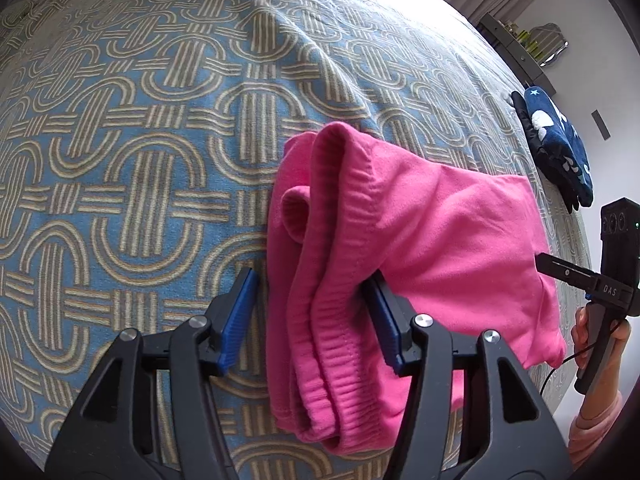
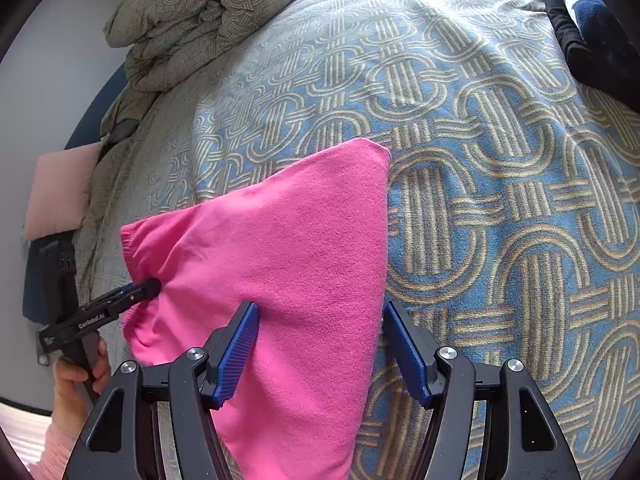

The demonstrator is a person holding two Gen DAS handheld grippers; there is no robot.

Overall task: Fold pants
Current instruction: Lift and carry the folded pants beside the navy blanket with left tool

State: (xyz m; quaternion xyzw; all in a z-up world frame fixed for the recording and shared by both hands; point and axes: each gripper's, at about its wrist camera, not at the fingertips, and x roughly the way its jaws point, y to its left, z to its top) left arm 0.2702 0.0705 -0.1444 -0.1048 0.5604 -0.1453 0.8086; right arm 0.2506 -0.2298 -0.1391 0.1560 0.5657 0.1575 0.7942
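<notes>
Pants (image 1: 400,240): pink fleece, folded into a thick bundle, lying on the patterned bedspread (image 1: 140,140); ribbed waistband bunching in layers. Left gripper (image 1: 312,320): jaws standing wide, straddling the waistband end, not pinching it. Right gripper (image 2: 320,344): jaws standing wide, the smooth folded edge lying between them. Dark garment (image 1: 560,148): lying beyond the pants, well apart.

Bright daylight from far window, glare blows out top of both views, heavy fisheye warp + dark corners
</notes>
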